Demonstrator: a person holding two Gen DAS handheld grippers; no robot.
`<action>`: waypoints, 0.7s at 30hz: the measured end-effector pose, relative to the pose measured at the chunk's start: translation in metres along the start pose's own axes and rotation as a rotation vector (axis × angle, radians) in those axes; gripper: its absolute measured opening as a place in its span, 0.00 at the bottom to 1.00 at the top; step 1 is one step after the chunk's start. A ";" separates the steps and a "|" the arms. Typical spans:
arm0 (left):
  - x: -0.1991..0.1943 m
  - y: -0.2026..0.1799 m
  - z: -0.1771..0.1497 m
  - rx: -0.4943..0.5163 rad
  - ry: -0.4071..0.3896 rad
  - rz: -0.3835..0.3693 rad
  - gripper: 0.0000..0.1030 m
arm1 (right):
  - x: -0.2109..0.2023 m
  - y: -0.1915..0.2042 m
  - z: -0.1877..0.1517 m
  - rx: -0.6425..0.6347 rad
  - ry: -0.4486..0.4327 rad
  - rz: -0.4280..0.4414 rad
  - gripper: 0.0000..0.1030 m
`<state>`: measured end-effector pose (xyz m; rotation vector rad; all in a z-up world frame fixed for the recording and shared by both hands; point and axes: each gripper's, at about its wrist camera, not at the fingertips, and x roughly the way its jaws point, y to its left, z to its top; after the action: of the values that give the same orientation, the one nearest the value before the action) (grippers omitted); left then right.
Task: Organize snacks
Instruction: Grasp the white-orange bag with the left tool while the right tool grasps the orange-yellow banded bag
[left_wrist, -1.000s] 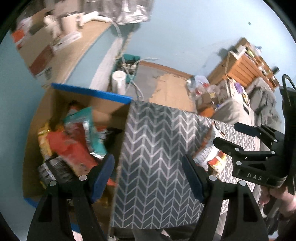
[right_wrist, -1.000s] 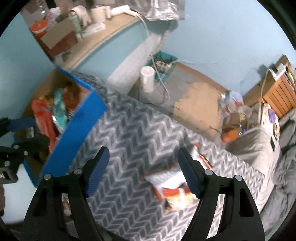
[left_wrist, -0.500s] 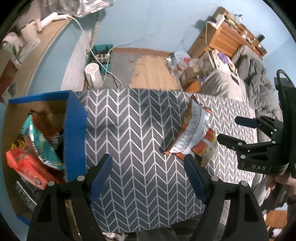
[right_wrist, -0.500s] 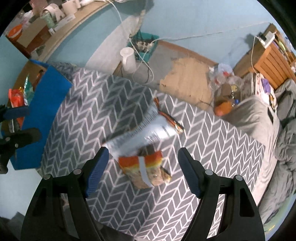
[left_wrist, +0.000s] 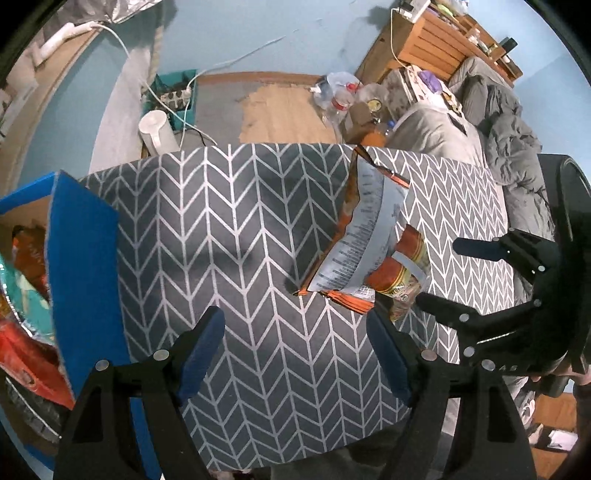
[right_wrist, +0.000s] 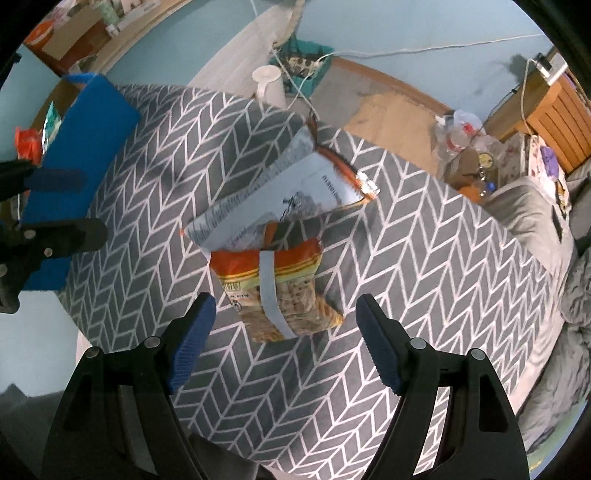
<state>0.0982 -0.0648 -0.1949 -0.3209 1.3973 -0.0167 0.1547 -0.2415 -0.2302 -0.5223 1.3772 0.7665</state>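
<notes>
Both tongs now lower over table (left_wrist: 236, 236). Left tongs (left_wrist: 295, 343) just widened, empty. Right tongs (right_wrist: 284, 332) gape, empty, above orange snack bag (right_wrist: 280, 291) lying mid-table. Blue box (left_wrist: 81, 258) now at left edge.

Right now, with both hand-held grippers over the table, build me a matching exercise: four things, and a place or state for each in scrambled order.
Things:
1. folded snack bag
2. blue box
3. right hand-held gripper
4. white cup

Places or states:
A. on the floor beyond the table
B. jaws open, nothing between the pads
C. at the table's left end, snacks inside
D. lying on the chevron tablecloth, a pale band around it

Pairs: 1-D, 2-C, 3-B, 4-A
</notes>
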 end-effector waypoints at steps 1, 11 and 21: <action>0.003 0.000 0.000 -0.003 0.005 -0.005 0.78 | 0.003 0.001 -0.001 -0.002 0.004 0.003 0.75; 0.024 -0.004 0.001 0.000 0.040 0.013 0.78 | 0.035 -0.002 0.001 0.008 0.037 0.036 0.75; 0.031 -0.011 0.013 0.007 0.052 0.028 0.78 | 0.052 -0.009 -0.011 0.041 0.008 0.060 0.58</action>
<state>0.1186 -0.0789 -0.2208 -0.2972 1.4526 -0.0073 0.1548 -0.2463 -0.2839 -0.4541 1.4182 0.7832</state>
